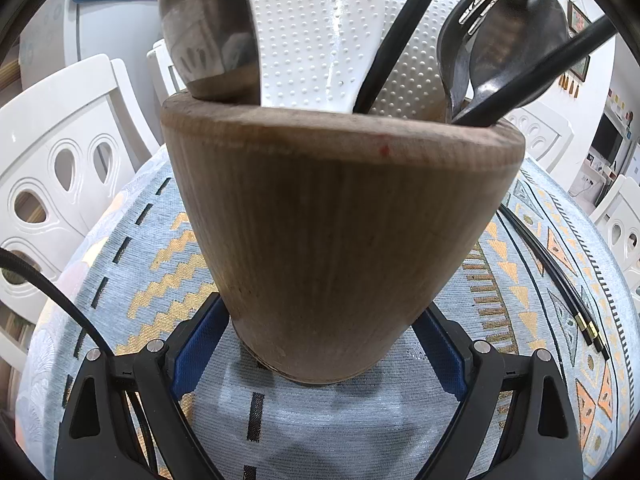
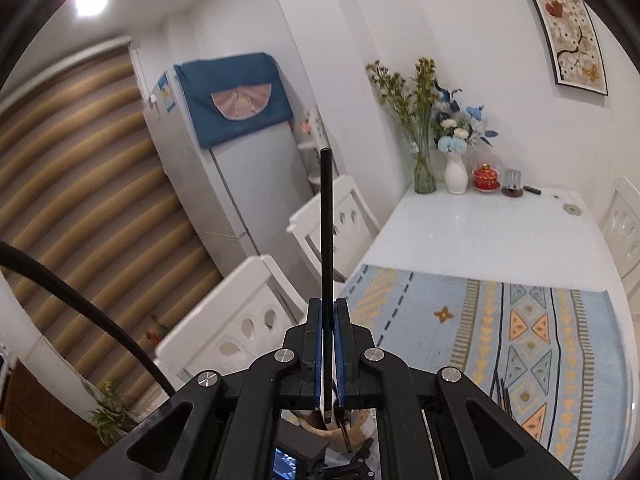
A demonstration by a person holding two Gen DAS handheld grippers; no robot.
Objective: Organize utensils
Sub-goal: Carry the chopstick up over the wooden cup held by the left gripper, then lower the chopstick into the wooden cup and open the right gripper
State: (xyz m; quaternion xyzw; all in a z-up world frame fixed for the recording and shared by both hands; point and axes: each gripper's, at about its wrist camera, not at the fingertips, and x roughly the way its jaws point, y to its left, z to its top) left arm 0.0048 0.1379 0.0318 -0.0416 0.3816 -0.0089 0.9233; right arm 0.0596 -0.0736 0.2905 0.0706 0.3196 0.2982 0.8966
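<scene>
The wooden holder (image 1: 340, 232) fills the gap between the left tongs (image 1: 320, 344), so nothing more passes there. Its mouth is crowded: a steel ladle (image 1: 204, 28) and white dotted paddle (image 1: 316, 32) to the left, black chopsticks (image 1: 404, 36) across the middle, a fork (image 1: 460, 40) and dark spoon (image 1: 520, 40) to the right. More chopsticks (image 1: 560, 292) lie on the patterned cloth (image 1: 160, 264) to the right. White chairs (image 1: 60, 168) stand close along the table's left edge. The far white table (image 2: 480, 232) is bare up to the vases (image 2: 456, 172) at the wall.
</scene>
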